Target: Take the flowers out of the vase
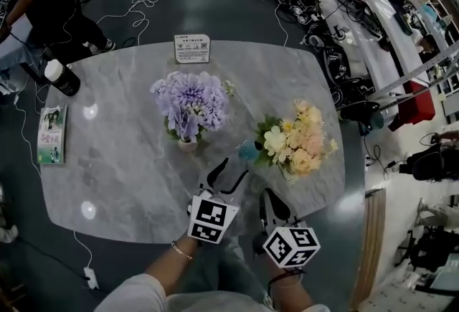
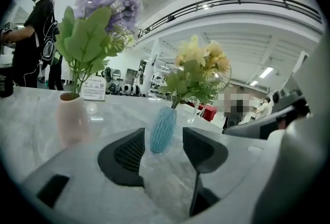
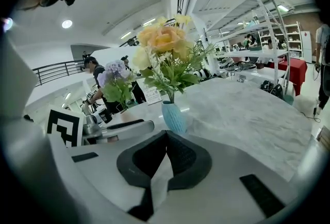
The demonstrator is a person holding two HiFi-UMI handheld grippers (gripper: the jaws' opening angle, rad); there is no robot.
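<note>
Upright blue vase (image 1: pixel 248 153) holds yellow flowers (image 1: pixel 297 140); pink vase (image 1: pixel 188 145) (purple flowers (image 1: pixel 191 99)) nearby.

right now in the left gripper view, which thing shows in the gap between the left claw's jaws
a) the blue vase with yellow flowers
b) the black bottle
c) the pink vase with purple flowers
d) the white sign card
A: in the left gripper view the blue vase stands framed in the gap of the open left claw, with neither pad touching it, while the pink vase sits well off to the left.
</note>
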